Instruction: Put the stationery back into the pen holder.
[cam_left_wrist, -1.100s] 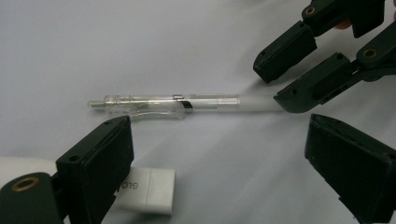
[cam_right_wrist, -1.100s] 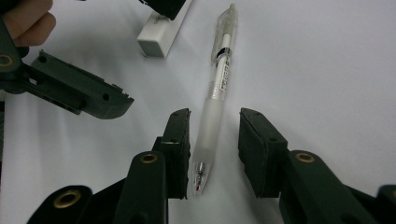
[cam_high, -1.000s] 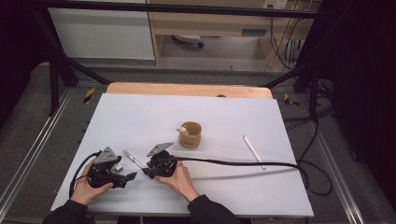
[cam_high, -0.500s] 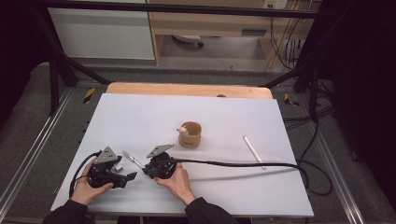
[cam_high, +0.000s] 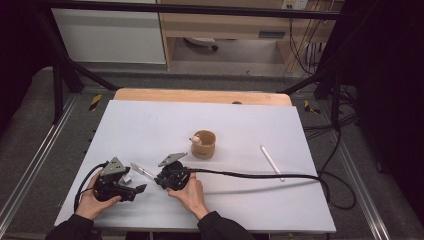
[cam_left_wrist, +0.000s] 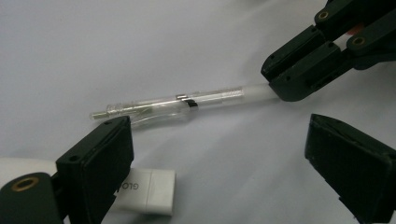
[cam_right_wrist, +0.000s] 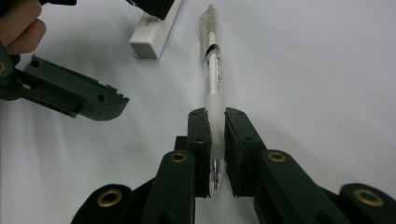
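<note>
High view: table (cam_high: 150, 125) seen from above, facing forward and down, far off. Left and right gripper views: set close along the jaws, near the tabletop; pen (cam_left_wrist: 187, 100) and eraser (cam_right_wrist: 152, 35) shared.

claws (cam_right_wrist: 215, 154): black, brass-ringed screw holes | top plates: grey, three-cornered | cable: black | sleeves: dark

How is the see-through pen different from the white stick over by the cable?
The clear pen is pinched between the closed jaws of the right gripper; the white stick lies free, with nothing touching it. The clear pen is see-through, with a dark band and its insides showing; the white stick looks plain solid white. The clear pen sits near the person's hands; the white stick lies off to the right of the brown cup. Both are thin and lie on the white table.
</note>
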